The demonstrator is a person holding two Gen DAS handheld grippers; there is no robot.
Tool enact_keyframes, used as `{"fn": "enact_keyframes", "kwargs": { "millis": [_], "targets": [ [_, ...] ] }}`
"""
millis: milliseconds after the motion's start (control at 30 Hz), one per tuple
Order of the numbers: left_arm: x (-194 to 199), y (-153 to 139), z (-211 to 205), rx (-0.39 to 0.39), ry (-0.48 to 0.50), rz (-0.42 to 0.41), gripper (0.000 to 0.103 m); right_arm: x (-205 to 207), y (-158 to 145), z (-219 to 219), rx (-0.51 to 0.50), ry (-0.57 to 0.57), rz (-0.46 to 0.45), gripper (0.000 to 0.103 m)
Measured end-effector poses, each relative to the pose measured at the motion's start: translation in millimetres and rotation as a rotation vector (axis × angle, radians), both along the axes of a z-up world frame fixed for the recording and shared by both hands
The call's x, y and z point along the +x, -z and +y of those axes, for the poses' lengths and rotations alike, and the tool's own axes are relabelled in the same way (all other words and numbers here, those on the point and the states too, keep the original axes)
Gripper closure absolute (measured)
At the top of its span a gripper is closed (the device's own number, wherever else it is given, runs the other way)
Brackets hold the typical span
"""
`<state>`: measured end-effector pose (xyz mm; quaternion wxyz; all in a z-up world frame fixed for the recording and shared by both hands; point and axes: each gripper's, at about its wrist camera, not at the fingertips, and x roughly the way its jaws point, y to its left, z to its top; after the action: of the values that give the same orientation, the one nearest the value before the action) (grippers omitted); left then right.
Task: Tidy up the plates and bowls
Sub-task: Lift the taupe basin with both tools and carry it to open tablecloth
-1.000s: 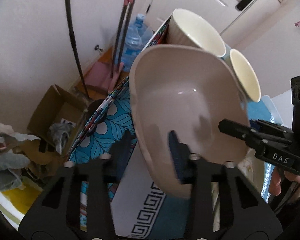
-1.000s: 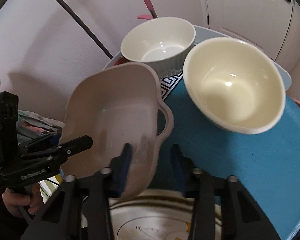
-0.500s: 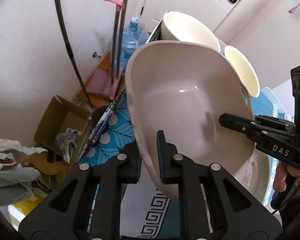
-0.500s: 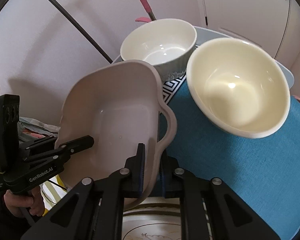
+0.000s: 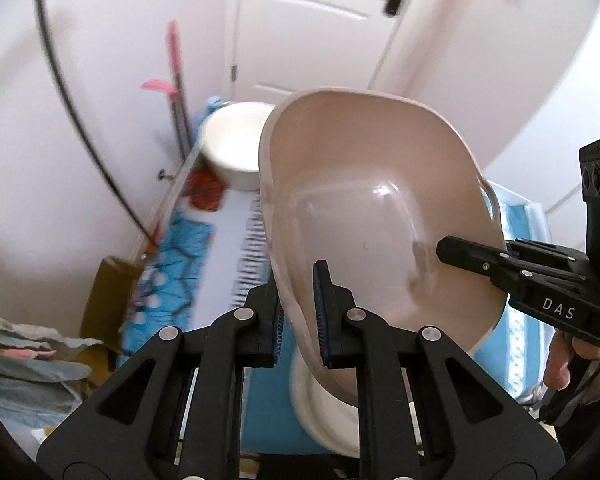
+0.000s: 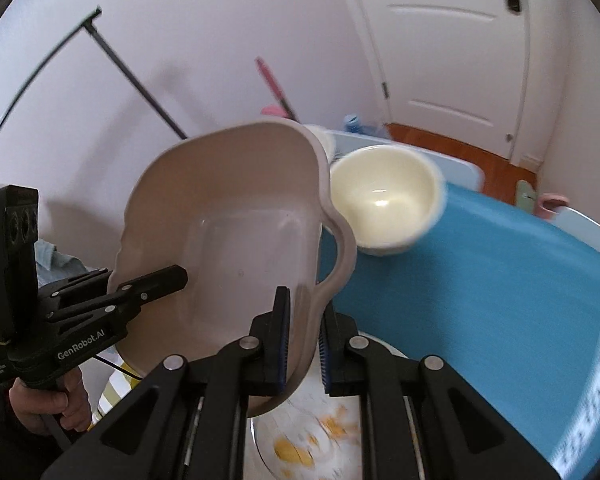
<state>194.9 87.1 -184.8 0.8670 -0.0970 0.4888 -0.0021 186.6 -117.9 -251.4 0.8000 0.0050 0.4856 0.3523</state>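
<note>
Left wrist view: My left claw (image 5: pixel 300 316) pinches the near rim of a beige dish (image 5: pixel 376 208), its blue pads pressed close with only the dish wall between them. The dish is tilted, its hollow facing the camera, and held in the air above the bench (image 5: pixel 516 280), which wears a blue cloth. I judge both claws share the dish because it is wide, with one grip at each end to keep it from swinging. My right claw (image 5: pixel 460 254) comes in from the right and meets the dish at its far wall; from here I cannot tell how its fingers sit. A white bowl (image 5: pixel 236 152) stands at the far end of the bench, apart from the dish. Below the dish lies a pale plate (image 5: pixel 320 412), partly hidden.

Right wrist view: My right claw (image 6: pixel 303 336) is narrowed onto the dish (image 6: pixel 228 240) just beside its looped handle, one pad inside the wall and one outside. My left claw (image 6: pixel 156 280) holds the opposite rim, one finger lying across the inside. A cream bowl (image 6: pixel 384 204) stands on the blue cloth just beyond the handle; I cannot tell whether they touch. Under the dish, a plate (image 6: pixel 332 432) with yellow marks rests on the bench (image 6: pixel 480 288). I judge the dish is being carried to a stacking spot.
</note>
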Motion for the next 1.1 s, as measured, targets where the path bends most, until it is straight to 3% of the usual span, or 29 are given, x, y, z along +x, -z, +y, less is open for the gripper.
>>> {"fn": "enact_keyframes", "kwargs": {
  "millis": [267,633,800,1100],
  "targets": [
    [-6,-14,-109,-0.013,0.158,-0.034,0.091,-30,-27,-120,0.002,0.159,-0.049,0.091],
    [-16,32,-248,-0.064,0.360,0.056,0.091,-63,-12,-268,-0.042,0.371,-0.005,0.091],
    [-15,63,-288,-0.051,0.427,0.108,0.091,-73,16,-305,-0.073,0.430,0.029,0.091],
    [-11,116,-321,0.013,0.471,0.203,0.091,-73,66,-324,-0.095,0.448,0.098,0.091]
  ]
}}
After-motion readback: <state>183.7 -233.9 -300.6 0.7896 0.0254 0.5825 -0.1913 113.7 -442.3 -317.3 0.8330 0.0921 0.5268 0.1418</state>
